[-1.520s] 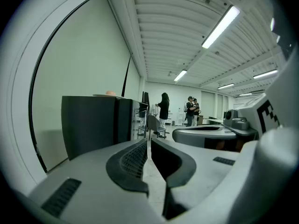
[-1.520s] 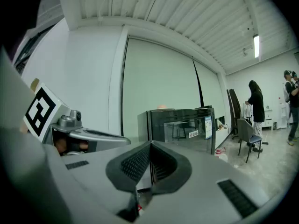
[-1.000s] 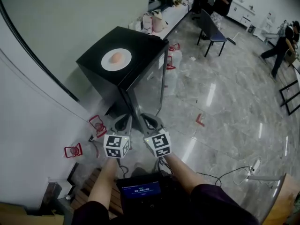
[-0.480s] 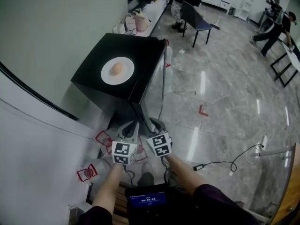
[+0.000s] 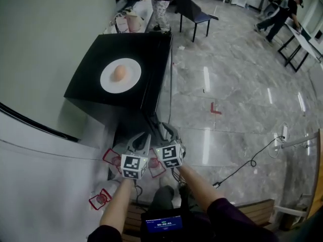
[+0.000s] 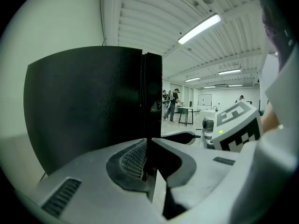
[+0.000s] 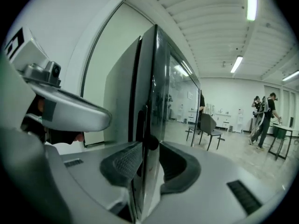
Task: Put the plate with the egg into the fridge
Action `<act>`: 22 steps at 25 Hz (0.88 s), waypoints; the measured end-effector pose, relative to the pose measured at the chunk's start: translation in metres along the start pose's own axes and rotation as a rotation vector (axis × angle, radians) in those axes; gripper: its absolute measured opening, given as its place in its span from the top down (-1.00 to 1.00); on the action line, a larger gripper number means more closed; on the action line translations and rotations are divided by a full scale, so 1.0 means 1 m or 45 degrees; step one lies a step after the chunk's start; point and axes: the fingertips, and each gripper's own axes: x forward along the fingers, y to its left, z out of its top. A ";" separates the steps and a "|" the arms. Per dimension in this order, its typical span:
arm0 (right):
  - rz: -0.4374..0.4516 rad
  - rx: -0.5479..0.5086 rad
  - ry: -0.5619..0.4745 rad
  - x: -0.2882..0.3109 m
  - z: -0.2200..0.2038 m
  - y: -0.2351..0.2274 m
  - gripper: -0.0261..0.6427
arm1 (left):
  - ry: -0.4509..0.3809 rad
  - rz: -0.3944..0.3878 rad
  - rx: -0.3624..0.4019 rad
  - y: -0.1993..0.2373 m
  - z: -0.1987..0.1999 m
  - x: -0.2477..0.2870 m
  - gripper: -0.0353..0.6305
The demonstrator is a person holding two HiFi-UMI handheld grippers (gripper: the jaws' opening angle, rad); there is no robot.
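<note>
The black fridge (image 5: 146,49) stands against the white wall, door shut. On its top lies a white plate (image 5: 132,79) with a brownish egg (image 5: 119,72). Both grippers are low at the fridge's near front corner, well below the plate. My left gripper (image 5: 141,141) (image 6: 147,146) is shut with nothing held, pointing at the fridge's side (image 6: 84,106). My right gripper (image 5: 169,134) (image 7: 147,149) has just been opening its jaws. The glossy door's edge (image 7: 152,78) stands between them, and the right pad is clear of it.
Red-framed items (image 5: 112,157) (image 5: 99,199) sit on the floor by the wall at the left. A red L mark (image 5: 215,108) and a cable (image 5: 247,163) lie on the shiny floor. A chair (image 5: 194,14) and people stand farther back.
Both grippers have sunk lower and closer to the fridge's front corner. The right jaws have opened. The head view now looks more directly down onto the fridge top.
</note>
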 end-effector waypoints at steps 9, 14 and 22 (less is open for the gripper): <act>-0.058 0.079 0.010 -0.001 -0.003 -0.001 0.67 | -0.007 -0.031 0.019 0.010 -0.012 0.001 0.79; -0.034 0.119 0.009 -0.004 -0.003 -0.002 0.70 | -0.014 -0.073 0.046 0.011 -0.001 0.005 0.79; -0.031 0.136 0.006 -0.005 -0.003 -0.002 0.71 | -0.008 -0.146 0.126 0.000 0.007 0.017 0.79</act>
